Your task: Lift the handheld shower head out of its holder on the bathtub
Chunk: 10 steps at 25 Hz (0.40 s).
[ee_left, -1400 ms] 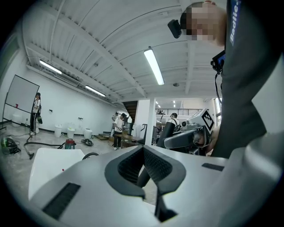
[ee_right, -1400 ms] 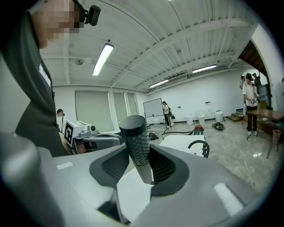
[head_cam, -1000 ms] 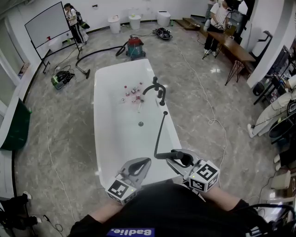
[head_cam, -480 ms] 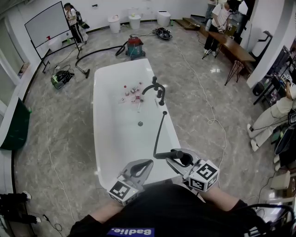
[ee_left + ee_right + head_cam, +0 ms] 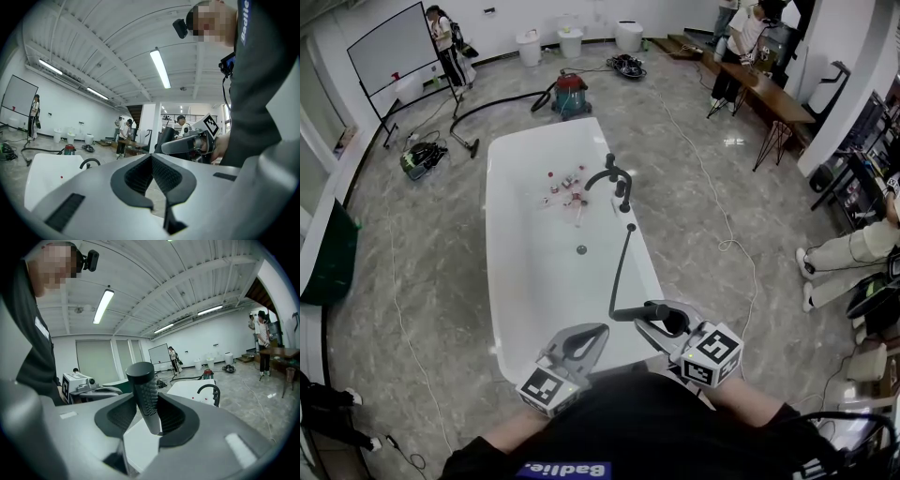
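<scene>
Head view: white bathtub point(image 5: 501, 281) runs away from the person, black faucet point(image 5: 613, 177) on its right rim. The right gripper point(image 5: 662, 320) clamps the black shower head point(image 5: 639, 312) above the tub's near right corner, well apart from the faucet. The black hose point(image 5: 619, 267) runs from it back to the rim just near of the faucet. The left gripper point(image 5: 581, 339) is beside it over the near rim, empty. Small bits point(image 5: 566, 187) lie in the far end of the tub, red vacuum point(image 5: 570, 93) on the floor beyond.

Left gripper view: left gripper point(image 5: 151, 157) jaws together at the tips, nothing between. Right gripper point(image 5: 183, 144) shows ahead, tub point(image 5: 44, 176) at lower left.

Right gripper view: right gripper point(image 5: 148, 414) jaws closed on the shower head point(image 5: 144, 390), both pads pressing its ribbed handle, which stands nearly upright, round end up. Tub point(image 5: 190, 389) and faucet point(image 5: 210, 393) behind, left gripper point(image 5: 91, 389) at left.
</scene>
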Motion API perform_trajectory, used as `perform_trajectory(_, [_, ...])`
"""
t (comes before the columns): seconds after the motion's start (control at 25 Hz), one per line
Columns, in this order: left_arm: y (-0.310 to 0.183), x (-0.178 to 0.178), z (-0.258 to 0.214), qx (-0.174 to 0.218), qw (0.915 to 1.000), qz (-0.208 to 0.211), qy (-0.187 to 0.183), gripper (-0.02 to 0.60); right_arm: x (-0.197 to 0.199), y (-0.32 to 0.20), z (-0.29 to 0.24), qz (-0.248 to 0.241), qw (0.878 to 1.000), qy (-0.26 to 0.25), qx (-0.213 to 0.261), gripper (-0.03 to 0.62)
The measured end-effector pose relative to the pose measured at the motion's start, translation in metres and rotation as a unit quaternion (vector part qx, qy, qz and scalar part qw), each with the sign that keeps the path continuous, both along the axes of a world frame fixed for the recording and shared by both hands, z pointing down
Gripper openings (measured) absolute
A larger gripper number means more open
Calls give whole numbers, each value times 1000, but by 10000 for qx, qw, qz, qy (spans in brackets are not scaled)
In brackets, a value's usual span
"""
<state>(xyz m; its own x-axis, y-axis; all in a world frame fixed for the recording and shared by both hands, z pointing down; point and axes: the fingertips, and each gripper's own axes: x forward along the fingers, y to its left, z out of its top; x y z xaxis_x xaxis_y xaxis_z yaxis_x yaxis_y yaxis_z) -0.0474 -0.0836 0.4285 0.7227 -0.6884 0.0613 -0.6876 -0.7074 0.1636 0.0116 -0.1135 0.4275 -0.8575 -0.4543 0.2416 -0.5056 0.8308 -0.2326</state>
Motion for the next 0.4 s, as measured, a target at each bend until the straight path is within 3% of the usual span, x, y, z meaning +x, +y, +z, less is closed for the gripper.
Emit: perform_trajectory(0.4, [3,1,3,38,10000,-21,16,5,3,3,-1,37,10000,-12,6,130])
